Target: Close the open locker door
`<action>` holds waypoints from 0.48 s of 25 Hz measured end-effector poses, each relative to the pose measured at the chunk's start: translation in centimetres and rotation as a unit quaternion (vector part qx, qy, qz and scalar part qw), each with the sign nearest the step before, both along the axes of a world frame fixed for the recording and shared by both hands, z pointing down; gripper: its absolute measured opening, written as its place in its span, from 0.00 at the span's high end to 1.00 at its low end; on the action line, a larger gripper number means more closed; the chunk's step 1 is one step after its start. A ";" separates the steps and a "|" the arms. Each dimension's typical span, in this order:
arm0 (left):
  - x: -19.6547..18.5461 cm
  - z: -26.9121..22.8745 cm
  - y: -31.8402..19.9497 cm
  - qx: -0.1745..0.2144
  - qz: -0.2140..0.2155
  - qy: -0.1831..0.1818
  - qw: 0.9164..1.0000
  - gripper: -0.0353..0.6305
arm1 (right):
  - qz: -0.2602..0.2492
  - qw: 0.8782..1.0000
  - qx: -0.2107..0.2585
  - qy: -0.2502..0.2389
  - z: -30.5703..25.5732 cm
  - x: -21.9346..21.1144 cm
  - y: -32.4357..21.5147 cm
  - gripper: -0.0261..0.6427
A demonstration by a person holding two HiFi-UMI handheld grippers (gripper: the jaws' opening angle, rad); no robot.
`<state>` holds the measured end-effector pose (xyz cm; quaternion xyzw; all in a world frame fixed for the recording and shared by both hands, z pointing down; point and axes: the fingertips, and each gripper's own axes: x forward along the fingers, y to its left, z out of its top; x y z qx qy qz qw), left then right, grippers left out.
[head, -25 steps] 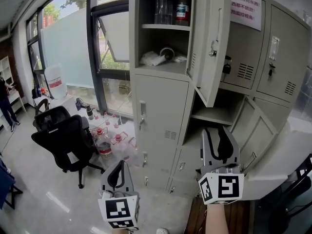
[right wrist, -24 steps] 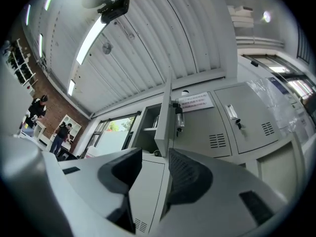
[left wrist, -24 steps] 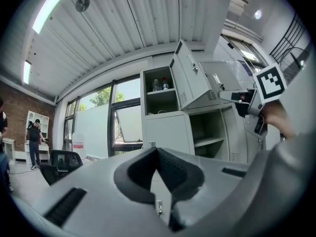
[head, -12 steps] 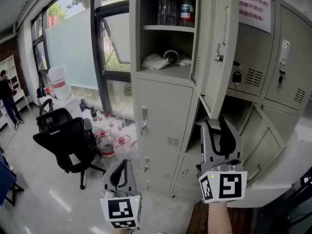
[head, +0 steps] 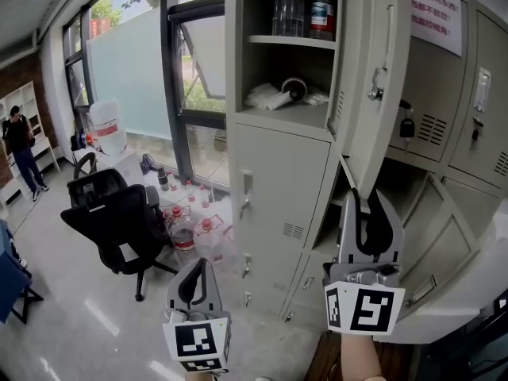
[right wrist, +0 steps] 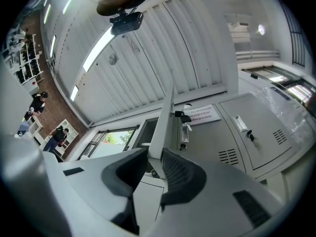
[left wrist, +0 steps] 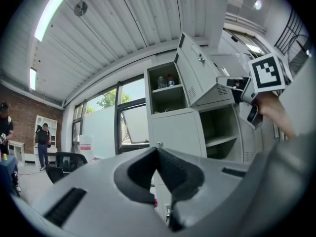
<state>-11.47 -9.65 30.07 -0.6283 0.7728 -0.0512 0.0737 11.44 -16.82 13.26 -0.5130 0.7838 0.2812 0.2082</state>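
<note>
Since a second ago the right claw (head: 367, 213) has come up to the bottom corner of the locker door (head: 361, 125). Its jaws, spread wide then, are now closing with the door's thin lower edge between them. In the right gripper view the pads look pressed against both faces of the sheet metal. Gripping the free edge low down, away from the hinge, seems chosen for leverage and reach: the panel can be swung without stretching up to the latch (head: 378, 94). The left claw (head: 195, 286) hangs lower and to the left, clenched on nothing with its pads together, clear of the door's sweep. The door stands well out from the locker (head: 278, 181), nearly edge-on in the head view. That leaves the upper compartment exposed, with bottles (head: 305, 10) on its top shelf and crumpled things on the one below. By my judgement the closing swing has not begun; the held edge has yet to be carried back over the opening until the panel meets the frame. Farther off, an office chair (head: 119, 228) stands by the window
</note>
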 end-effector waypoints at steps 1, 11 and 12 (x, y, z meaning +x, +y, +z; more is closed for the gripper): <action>-0.2 0.1 0.1 0.000 -0.004 0.002 1.000 0.95 | 0.000 1.000 0.004 0.004 0.0 -0.4 0.1 0.80; -2.9 0.3 1.9 0.002 -0.041 0.002 0.999 0.95 | 0.029 0.997 0.049 0.060 0.0 -6.7 0.7 0.79; -3.3 0.3 2.0 0.003 -0.046 0.005 0.999 0.95 | 0.032 0.996 0.053 0.066 0.1 -7.3 0.7 0.79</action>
